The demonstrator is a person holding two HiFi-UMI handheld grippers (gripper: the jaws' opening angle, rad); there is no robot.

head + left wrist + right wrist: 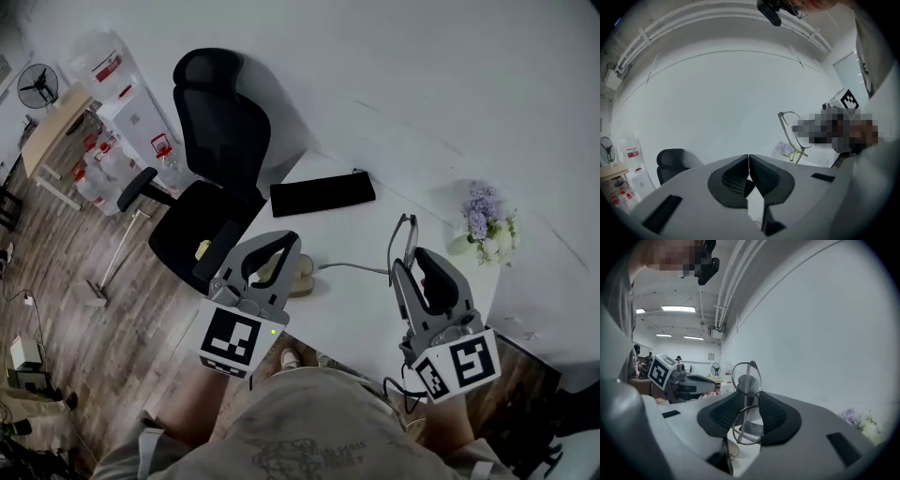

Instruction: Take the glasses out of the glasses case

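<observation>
Wire-framed glasses (746,399) stand upright, pinched between the pads of the right hand-held gripper (410,262) at the lower right of the head view, clear of the white worktop (356,305). The black glasses case (322,194) lies flat at the frame's centre, well apart from them. The left hand-held gripper (748,164) is pressed together on nothing. A black office chair (211,141) stands upper left and purple flowers (483,220) are at the right.

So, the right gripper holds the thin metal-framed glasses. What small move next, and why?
Probably lower the right gripper and set the thin metal-framed glasses on the white table: they are held above it, already out of the flat black case.
</observation>
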